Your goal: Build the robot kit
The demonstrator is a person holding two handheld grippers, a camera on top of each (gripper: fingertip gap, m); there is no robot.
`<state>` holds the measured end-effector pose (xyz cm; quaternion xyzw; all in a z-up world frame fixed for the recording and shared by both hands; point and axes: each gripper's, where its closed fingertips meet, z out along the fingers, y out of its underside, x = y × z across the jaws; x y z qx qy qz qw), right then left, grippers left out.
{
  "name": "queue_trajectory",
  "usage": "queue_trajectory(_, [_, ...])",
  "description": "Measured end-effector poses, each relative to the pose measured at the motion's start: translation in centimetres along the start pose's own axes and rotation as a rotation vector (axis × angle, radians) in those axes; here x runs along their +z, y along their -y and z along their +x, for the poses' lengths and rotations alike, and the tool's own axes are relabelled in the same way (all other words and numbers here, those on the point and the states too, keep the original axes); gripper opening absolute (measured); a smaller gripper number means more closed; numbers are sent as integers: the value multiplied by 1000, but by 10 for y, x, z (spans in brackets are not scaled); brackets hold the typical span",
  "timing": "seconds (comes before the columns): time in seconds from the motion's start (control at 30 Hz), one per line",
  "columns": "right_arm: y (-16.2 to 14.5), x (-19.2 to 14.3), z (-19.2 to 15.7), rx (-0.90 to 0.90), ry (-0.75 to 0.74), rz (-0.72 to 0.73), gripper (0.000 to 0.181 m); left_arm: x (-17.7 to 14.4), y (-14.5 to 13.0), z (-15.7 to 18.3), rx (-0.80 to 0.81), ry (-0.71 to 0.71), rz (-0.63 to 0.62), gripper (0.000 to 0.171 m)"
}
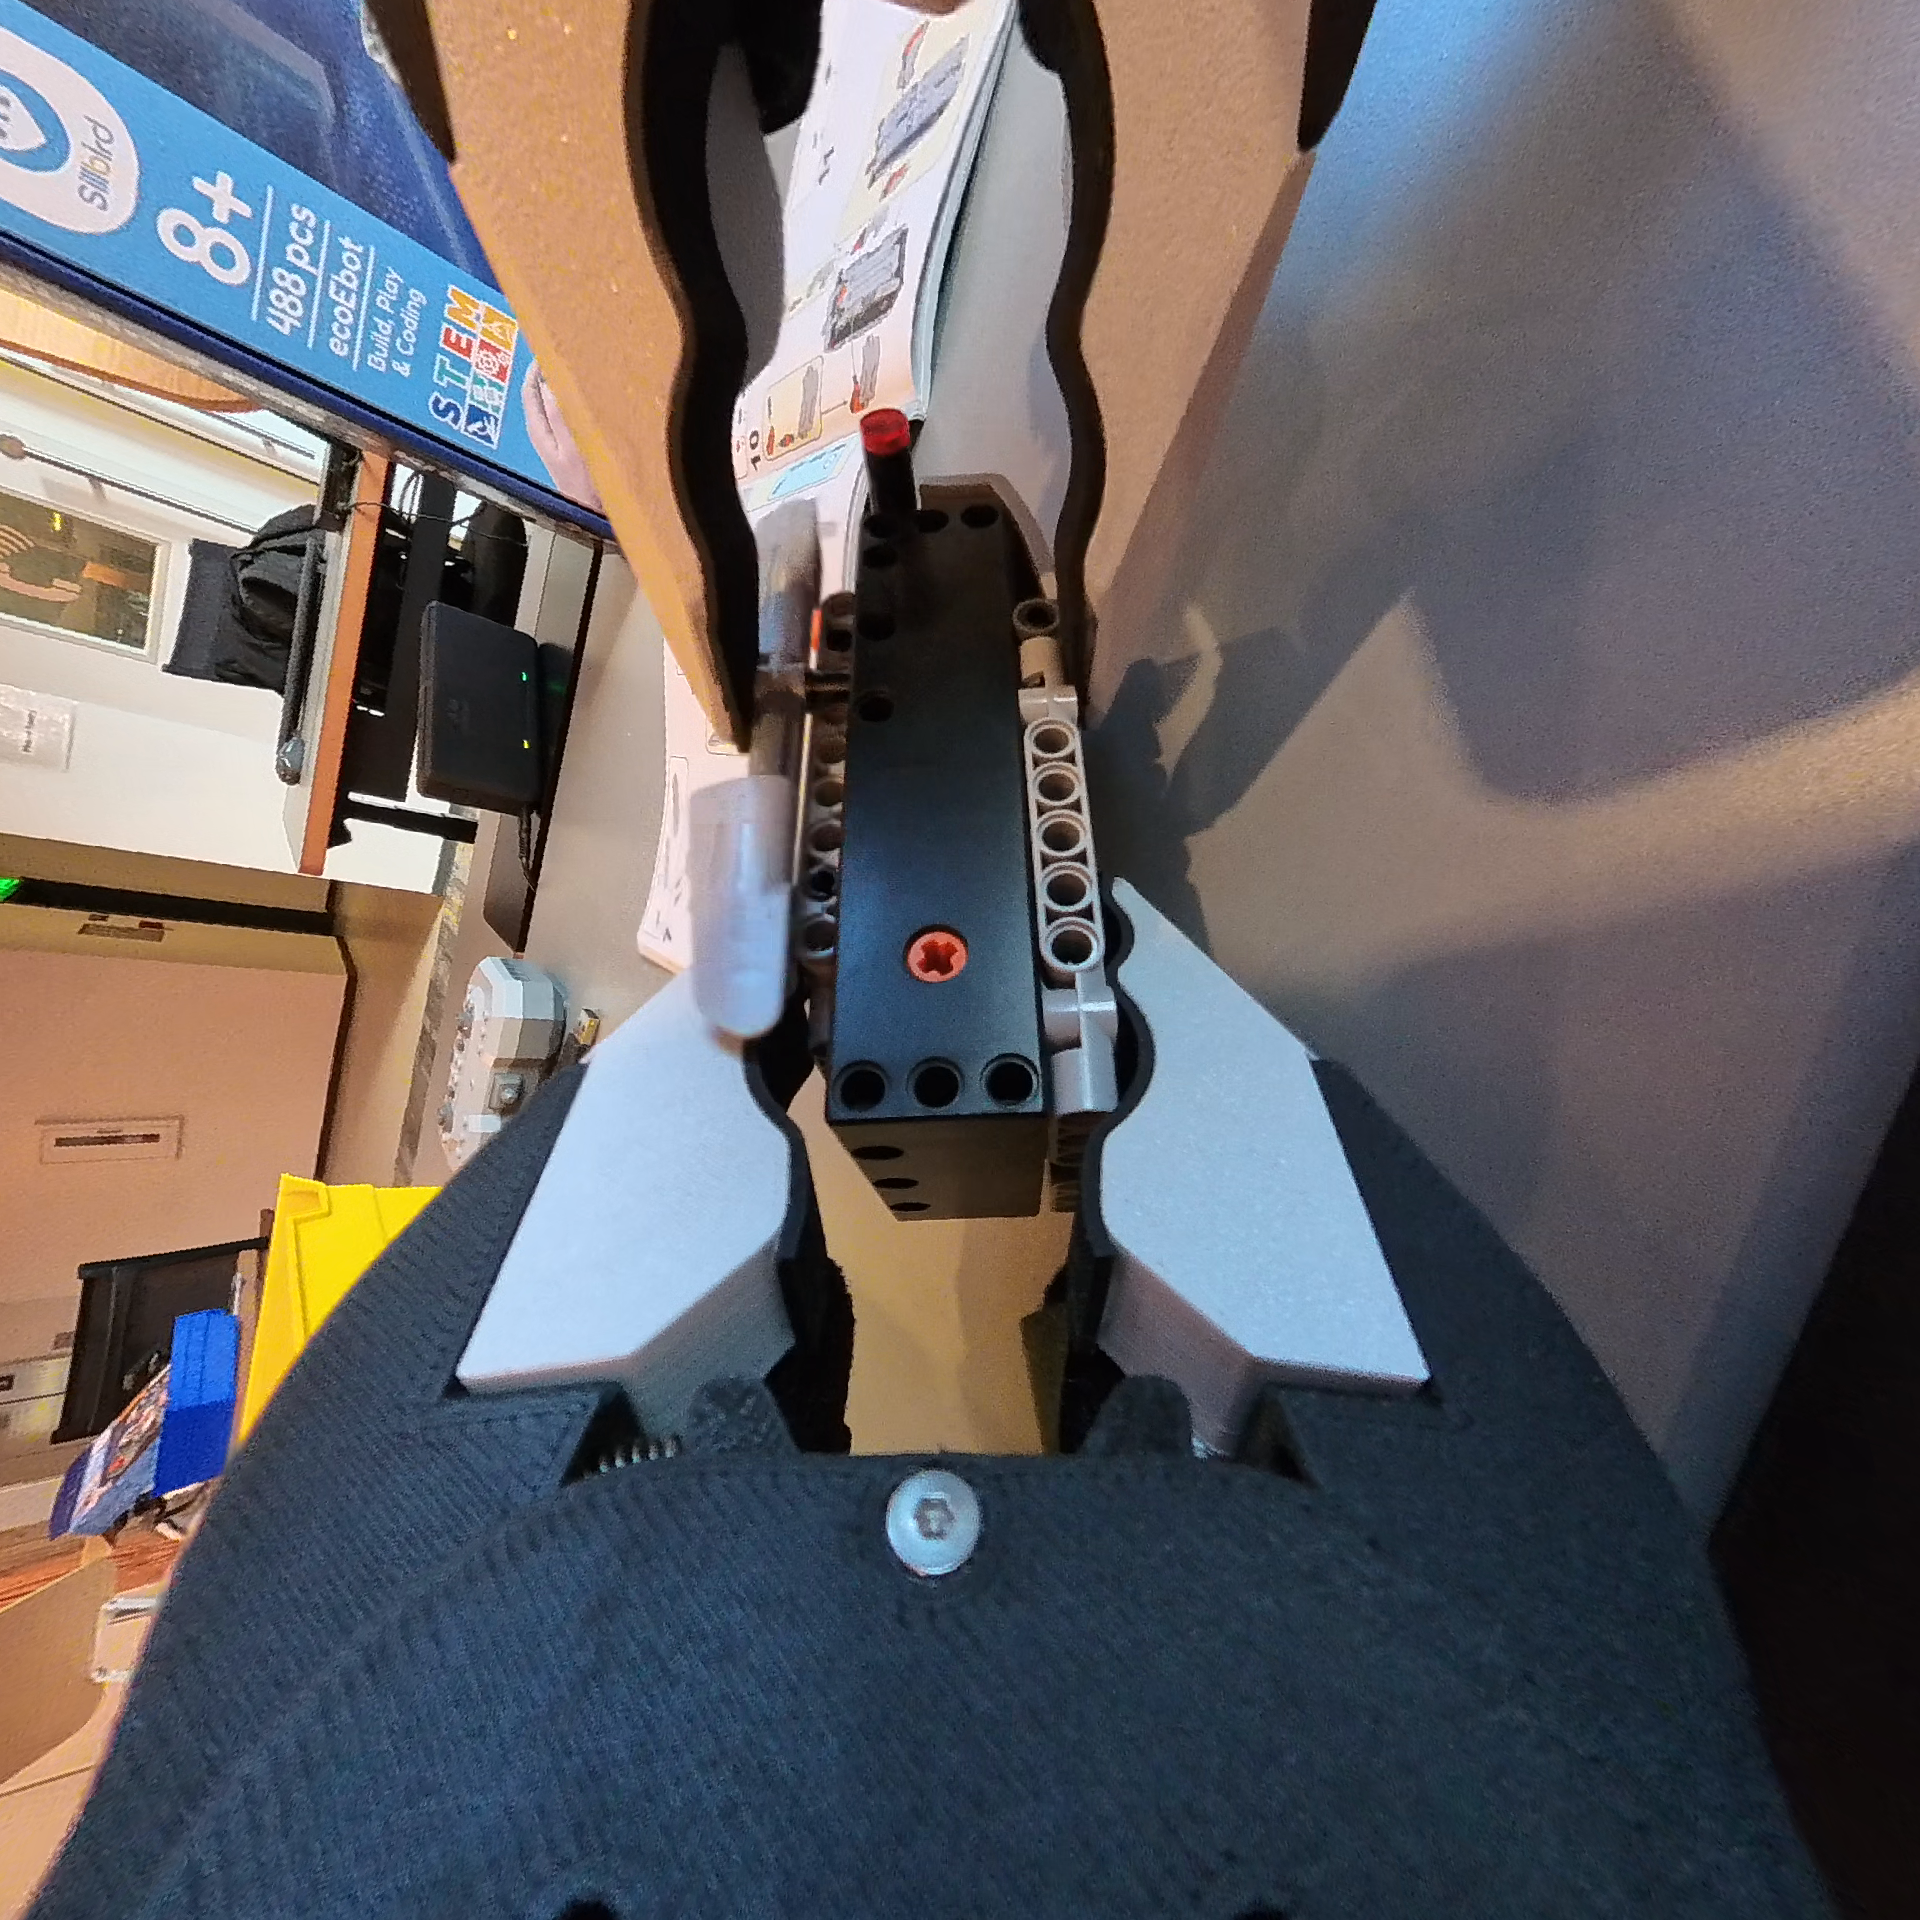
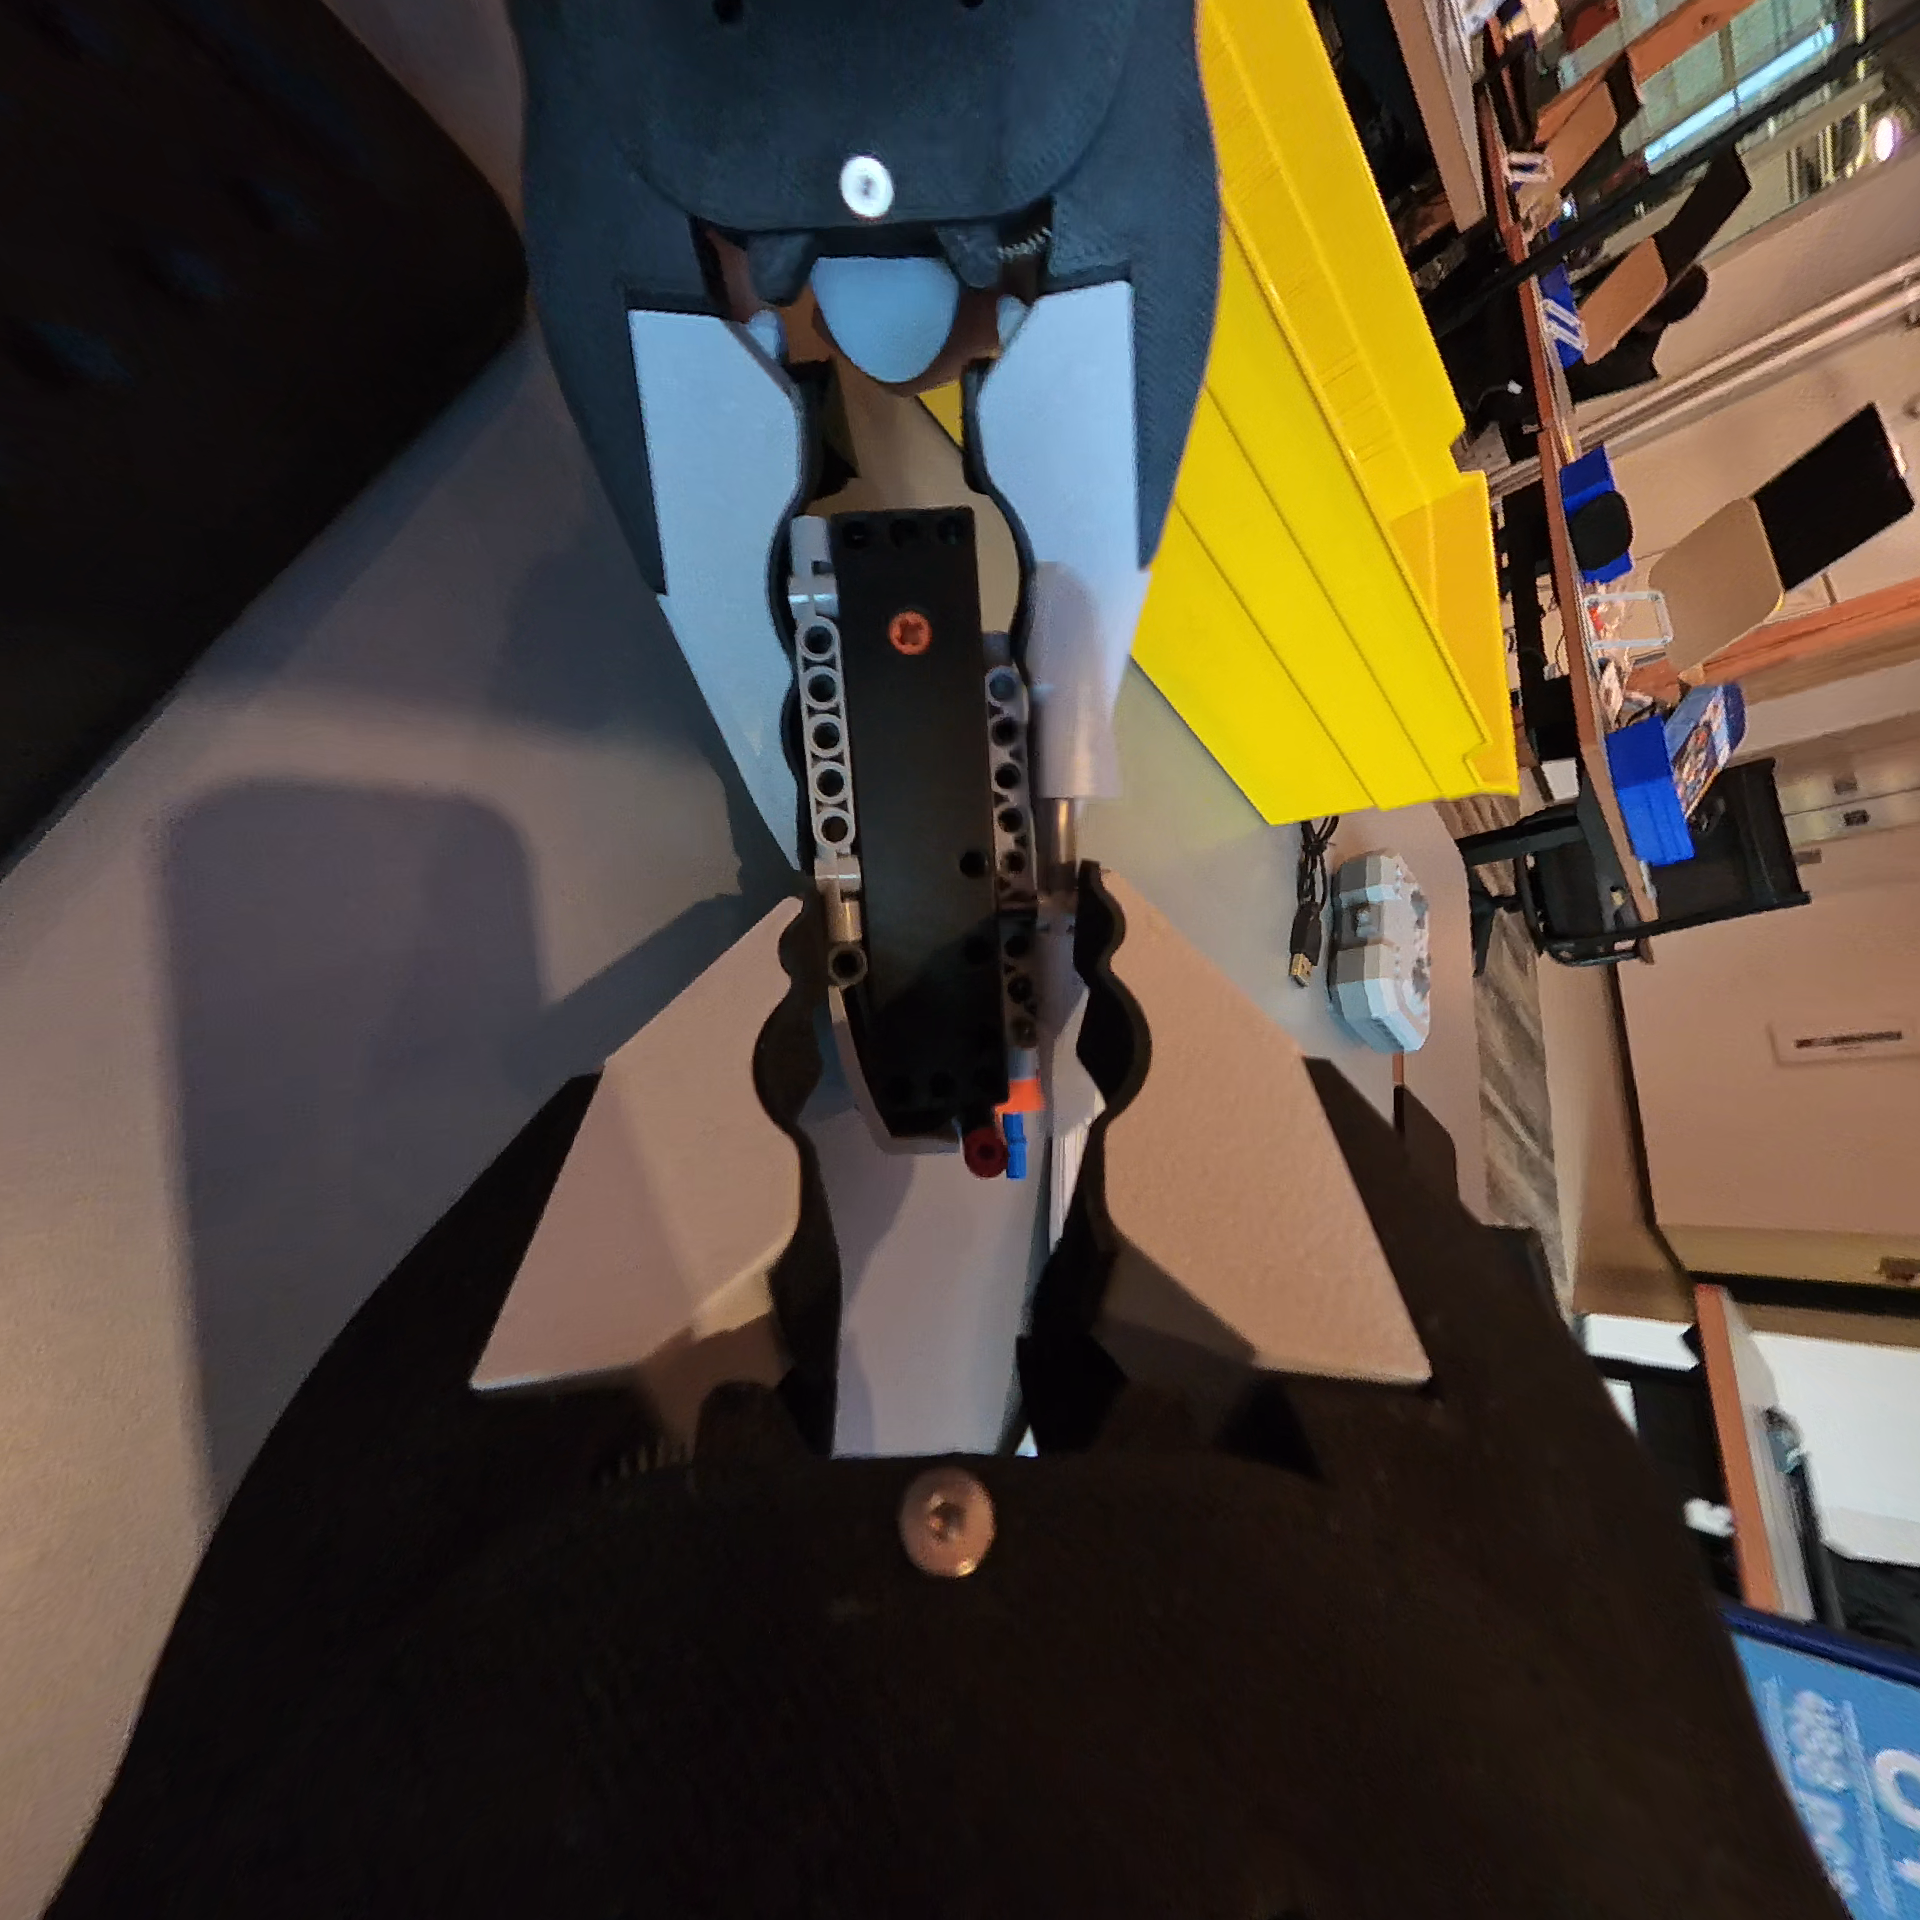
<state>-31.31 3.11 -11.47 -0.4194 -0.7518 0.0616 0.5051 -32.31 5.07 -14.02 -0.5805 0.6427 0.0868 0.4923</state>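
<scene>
Black block assembly: a long black building-toy block with rows of holes and an orange cross-shaped socket is held in the air between the two grippers, above a grey tabletop.
Attached parts: a light grey perforated beam is fixed along one long side of the block; a darker perforated beam and a pale translucent cylinder are fixed along the other; a black pin with a red cap projects from the far end in the left wrist view.
Left gripper: the left gripper is closed onto the near end of the assembly, its grey fingers pressed against the side parts; in the right wrist view it is seen opposite, at the top.
Right gripper: the right gripper is closed onto the other end of the assembly, its wavy black pads touching both sides; small red, blue and orange pins are seen just inside its grip.
Booklet: an open instruction booklet is seen lying on the tabletop beyond the assembly.
Box: a blue printed carton is seen at the upper left of the left wrist view.
Bins: stacked yellow bins are seen on the table beside the left gripper.
Hub: a grey and white control unit with a cable is seen lying near the bins.
</scene>
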Motion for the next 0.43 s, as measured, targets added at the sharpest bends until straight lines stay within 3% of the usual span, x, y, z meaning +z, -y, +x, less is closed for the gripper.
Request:
queue_trajectory(0.03, [1,0,0,-26,-3,-3,46,0,-1,0,-4,-4,-4,51])
queue_trajectory(0.13, [3,-1,3,-64,-31,-7,43,0,-2,1,-96,-40,8,51])
queue_trajectory(0.43, [2,1,3,-11,21,0,45,0,-2,1,-42,-12,12,51])
